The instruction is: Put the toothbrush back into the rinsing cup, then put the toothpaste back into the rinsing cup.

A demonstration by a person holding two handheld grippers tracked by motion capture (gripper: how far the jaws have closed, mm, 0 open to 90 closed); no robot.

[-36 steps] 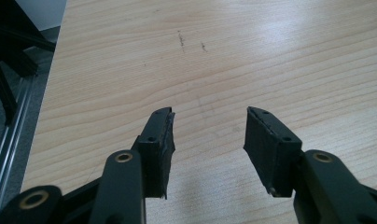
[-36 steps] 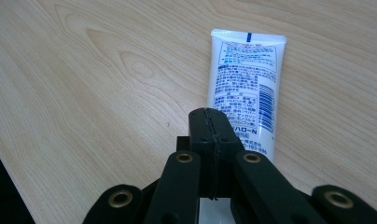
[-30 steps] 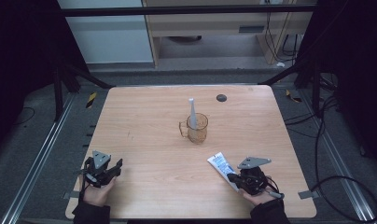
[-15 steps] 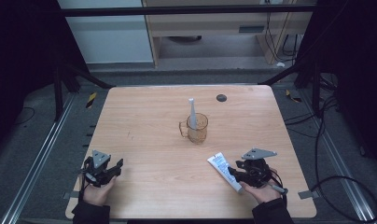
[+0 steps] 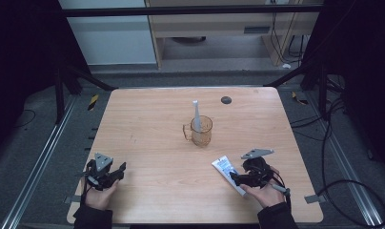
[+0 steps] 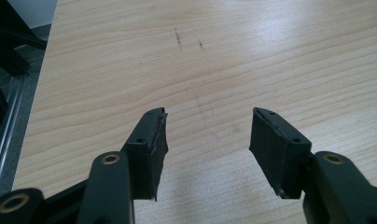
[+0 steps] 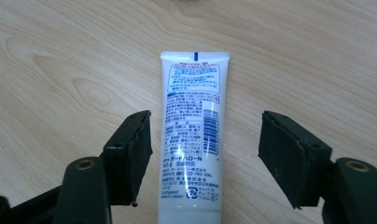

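A white toothpaste tube point(image 5: 225, 169) point(image 7: 191, 135) lies flat on the wooden table point(image 5: 152, 129), printed side up. My right gripper point(image 5: 234, 179) point(image 7: 203, 149) is open, its jaws standing either side of the tube's lower half without touching it. Near the table's middle a clear amber mug point(image 5: 200, 130) holds an upright white toothbrush point(image 5: 196, 114). My left gripper point(image 5: 118, 171) point(image 6: 207, 140) is open over bare wood at the front left, with nothing between its jaws.
A small dark round disc point(image 5: 226, 100) lies near the table's far edge. Black frame posts and cables surround the table. The left table edge point(image 6: 37, 88) runs close to my left gripper.
My right gripper has shifted slightly right and back along the tube. The left gripper has not moved.
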